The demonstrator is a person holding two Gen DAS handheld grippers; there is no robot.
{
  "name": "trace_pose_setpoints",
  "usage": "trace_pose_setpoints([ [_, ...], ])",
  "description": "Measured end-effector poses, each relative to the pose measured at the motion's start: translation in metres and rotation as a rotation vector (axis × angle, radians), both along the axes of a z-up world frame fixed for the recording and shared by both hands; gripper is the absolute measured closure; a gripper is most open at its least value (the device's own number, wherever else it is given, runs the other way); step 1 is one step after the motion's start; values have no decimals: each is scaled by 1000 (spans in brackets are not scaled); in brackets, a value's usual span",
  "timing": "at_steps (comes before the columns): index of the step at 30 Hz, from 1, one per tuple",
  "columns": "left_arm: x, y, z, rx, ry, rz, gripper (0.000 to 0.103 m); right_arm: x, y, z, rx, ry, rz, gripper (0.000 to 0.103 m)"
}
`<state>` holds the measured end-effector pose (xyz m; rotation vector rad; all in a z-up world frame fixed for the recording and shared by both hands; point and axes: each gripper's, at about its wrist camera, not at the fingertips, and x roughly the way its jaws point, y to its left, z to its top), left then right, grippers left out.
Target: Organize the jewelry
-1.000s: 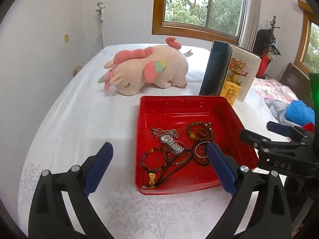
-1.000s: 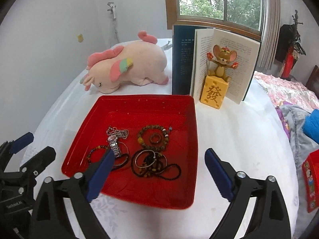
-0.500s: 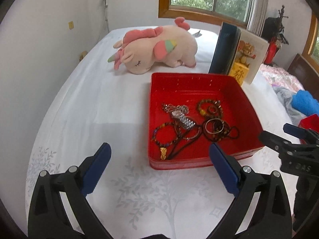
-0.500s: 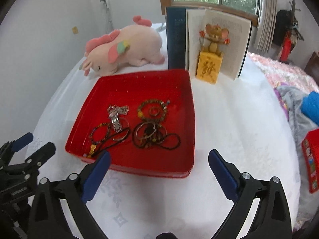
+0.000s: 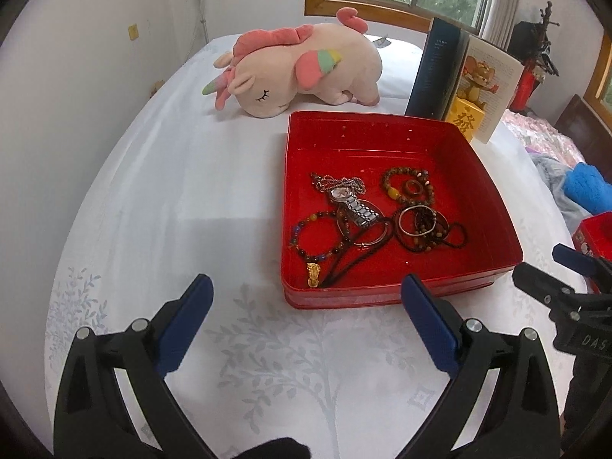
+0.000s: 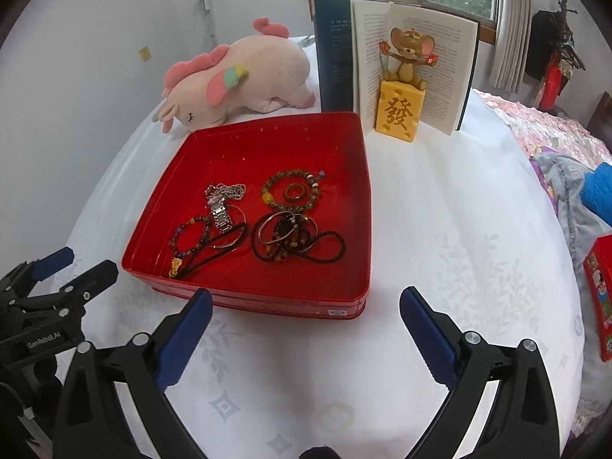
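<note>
My left gripper (image 5: 306, 292) hangs wide open and empty over the white bedcover (image 5: 160, 199), just short of the red tray (image 5: 493, 206); my right gripper (image 6: 306, 306) is spread just as wide, also holding nothing, at the tray's near right corner.

All the jewelry lies inside the tray, on its near half. This fits either a sorted tray or one awaiting sorting; I cannot tell which.

Any pick here calls for a narrow approach on one piece, clear of its neighbours, since several overlap.

Findings:
- Metal watch (image 5: 354, 204) left of centre, resting on a chain and a thin bangle.
- Bead bracelet (image 5: 317, 237) near left, beside a gold charm (image 5: 313, 274) on dark cord.
- Brown bead bracelet (image 5: 407, 189) further back, a ring (image 5: 414, 188) inside it.
- A tangle of dark beads and a bangle (image 6: 294, 237) to the right.
</note>
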<state>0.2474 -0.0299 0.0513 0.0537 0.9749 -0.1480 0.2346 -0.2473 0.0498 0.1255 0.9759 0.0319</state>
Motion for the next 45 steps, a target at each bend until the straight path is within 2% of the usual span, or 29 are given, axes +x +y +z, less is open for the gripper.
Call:
trace_pose_setpoints([
  [45,2,-3,-9,-11,32,-4,5,4,2,-6,-21,3,18,5],
])
